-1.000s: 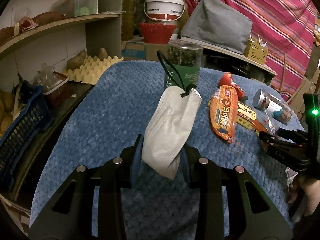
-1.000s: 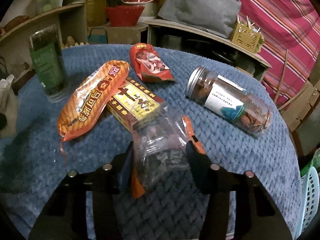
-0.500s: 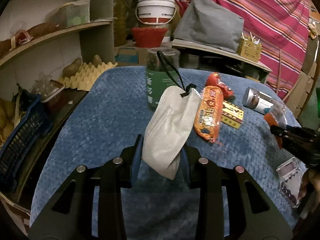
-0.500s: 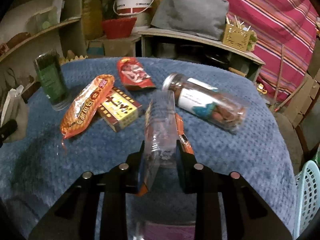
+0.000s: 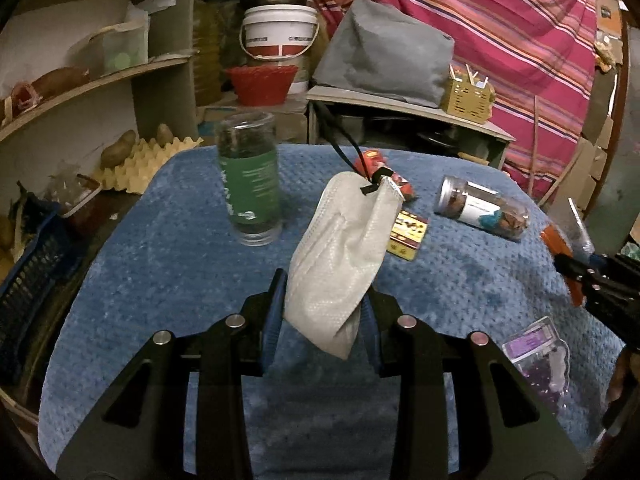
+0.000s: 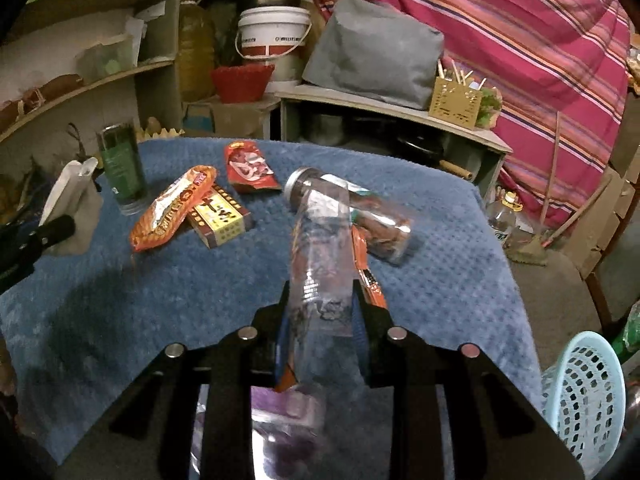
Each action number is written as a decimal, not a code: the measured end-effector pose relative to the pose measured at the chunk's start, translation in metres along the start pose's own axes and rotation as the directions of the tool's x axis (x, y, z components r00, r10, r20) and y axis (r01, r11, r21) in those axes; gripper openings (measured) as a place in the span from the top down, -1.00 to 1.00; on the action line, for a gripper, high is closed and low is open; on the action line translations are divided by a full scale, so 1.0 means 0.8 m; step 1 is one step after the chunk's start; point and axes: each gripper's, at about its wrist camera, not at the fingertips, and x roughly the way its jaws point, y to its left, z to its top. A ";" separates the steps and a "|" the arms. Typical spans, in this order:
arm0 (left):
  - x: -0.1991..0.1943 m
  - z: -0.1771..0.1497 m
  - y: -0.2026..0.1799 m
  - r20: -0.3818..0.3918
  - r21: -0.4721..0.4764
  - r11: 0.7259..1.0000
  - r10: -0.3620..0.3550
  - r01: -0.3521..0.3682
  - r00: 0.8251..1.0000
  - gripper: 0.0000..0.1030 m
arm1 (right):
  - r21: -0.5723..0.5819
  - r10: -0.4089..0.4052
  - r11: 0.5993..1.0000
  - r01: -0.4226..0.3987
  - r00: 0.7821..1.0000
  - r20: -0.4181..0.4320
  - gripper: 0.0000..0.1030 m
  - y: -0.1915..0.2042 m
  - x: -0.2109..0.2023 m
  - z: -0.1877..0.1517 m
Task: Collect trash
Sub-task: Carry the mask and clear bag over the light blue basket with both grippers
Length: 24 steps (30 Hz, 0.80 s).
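Left gripper [image 5: 322, 312] jaws clamp white face mask [image 5: 340, 256], pinched low, most flopping above jaws: could slip. Right gripper [image 6: 320, 316] jaws, having just closed, squeeze clear crinkly wrapper [image 6: 324, 256], lifted off tabletop [image 6: 420, 292]; slick film may slide out. Basket [image 6: 580, 392] right of jaws.

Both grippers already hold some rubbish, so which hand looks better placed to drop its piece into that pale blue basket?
The right, probably. The pale blue basket sits low on the right gripper's own side, beside the table, and it grips a clear wrapper. The left gripper, holding a face mask, has no basket in view.
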 end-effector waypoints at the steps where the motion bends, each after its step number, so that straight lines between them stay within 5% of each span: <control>1: -0.001 0.000 -0.007 0.002 0.011 1.000 0.004 -0.004 1.000 0.35 | -0.001 -0.001 1.000 0.001 1.000 0.002 0.47 -0.008 -0.005 -0.004; 14: -0.019 0.000 -0.099 0.014 0.113 0.993 -0.035 0.034 0.999 0.35 | 0.052 -0.045 0.998 0.041 0.996 0.073 0.47 -0.100 -0.079 -0.034; 24: -0.029 -0.010 -0.200 0.000 0.170 0.977 -0.131 0.130 0.991 0.35 | 0.146 -0.117 0.984 0.104 0.989 0.088 0.47 -0.203 -0.125 -0.072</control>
